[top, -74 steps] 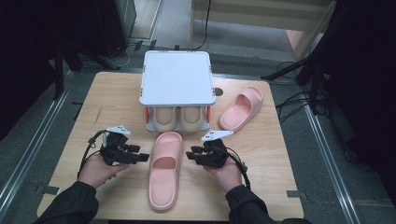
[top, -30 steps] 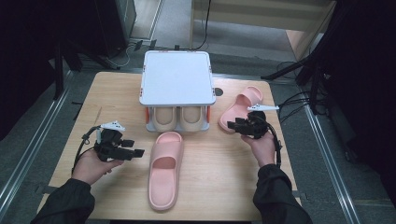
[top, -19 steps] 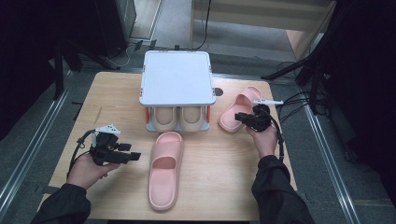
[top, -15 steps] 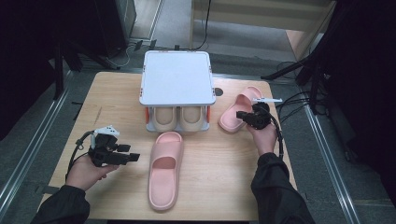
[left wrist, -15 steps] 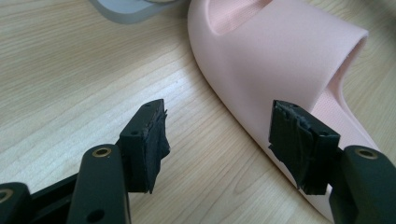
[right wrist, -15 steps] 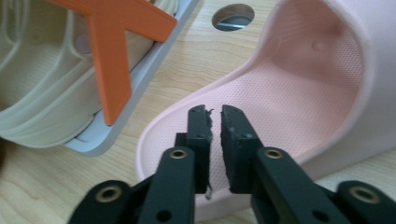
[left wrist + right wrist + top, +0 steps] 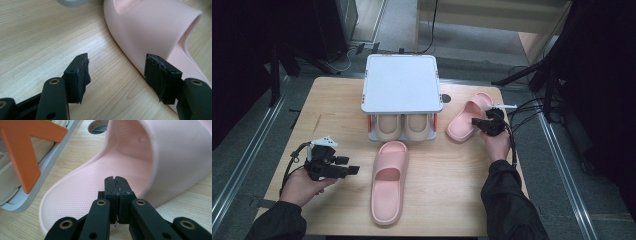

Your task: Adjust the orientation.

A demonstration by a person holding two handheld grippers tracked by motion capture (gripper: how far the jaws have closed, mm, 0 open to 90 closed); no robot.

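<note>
Likely light, soft pink foam slipper (image 7: 140,152) near desk's right edge; right gripper (image 7: 117,180) jaws closed empty over its footbed, left gripper (image 7: 117,72) jaws wide, holding nothing — side wall looked best to pinch.

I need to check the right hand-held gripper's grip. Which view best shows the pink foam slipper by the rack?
The right gripper view: the pink foam slipper fills it, closed jaws over its heel edge. The high view shows it whole but small. The left gripper view shows the other pink slipper.

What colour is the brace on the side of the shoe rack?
Orange; the brace on the shoe rack shows best in the right gripper view.
</note>
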